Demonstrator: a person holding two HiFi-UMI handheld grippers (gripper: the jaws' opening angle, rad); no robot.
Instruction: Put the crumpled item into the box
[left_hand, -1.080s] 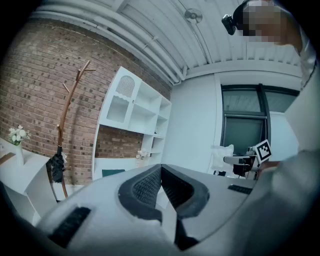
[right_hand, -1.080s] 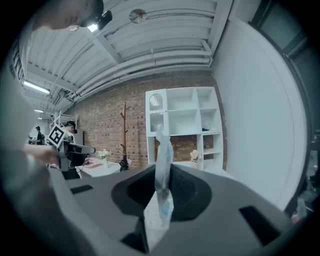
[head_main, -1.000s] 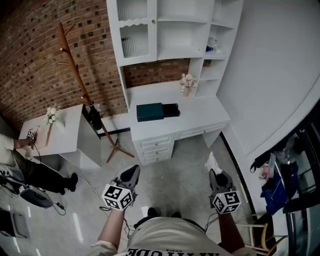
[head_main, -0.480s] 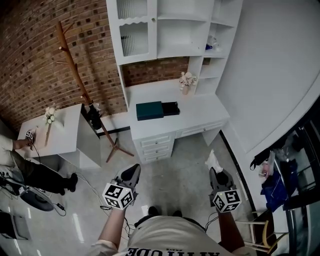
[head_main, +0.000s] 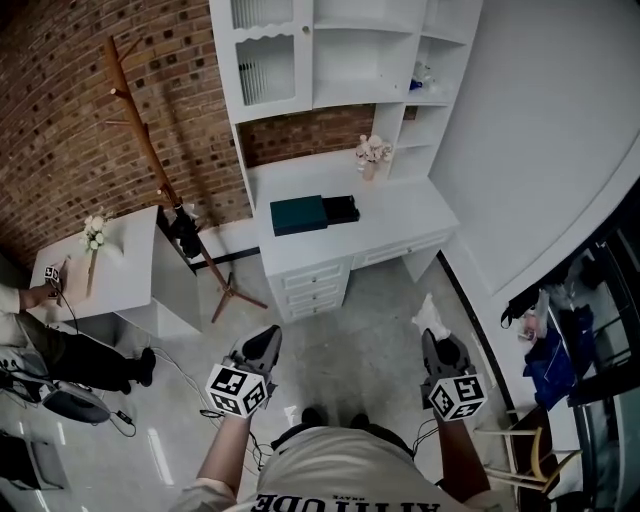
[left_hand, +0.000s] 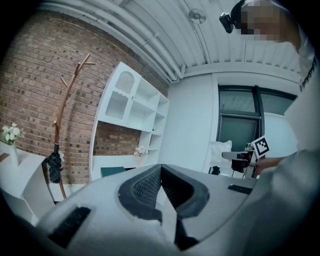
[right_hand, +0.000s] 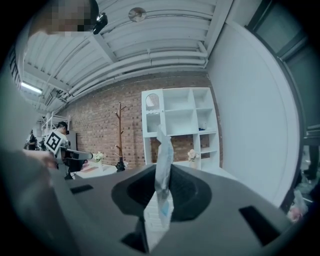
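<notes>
While the person stands on the floor well back from the desk (head_main: 395, 228), stock is as follows.

1. Right gripper (head_main: 433, 338): at near right, jaws almost closed and pinching the crumpled item (head_main: 428, 317). This is a white, wrapper-like piece that stands up past the tips. It is gripped by its lower part, probably so that it falls free once the jaws part.
2. Left gripper (head_main: 266, 342): at near left, jaws together with nothing between them. It is carried low beside the body and judged idle, perhaps kept free to steady the box.
3. Box (head_main: 298, 214): dark teal, lying flat on the far desk. A black part touches its right side (lid or tray, cannot tell). It is well apart from the crumpled item, so a carry across the floor is yet to come.
4. Vase of flowers (head_main: 371, 154): at the desk's far edge, beyond the box. It is judged clear of a near-side approach.
</notes>
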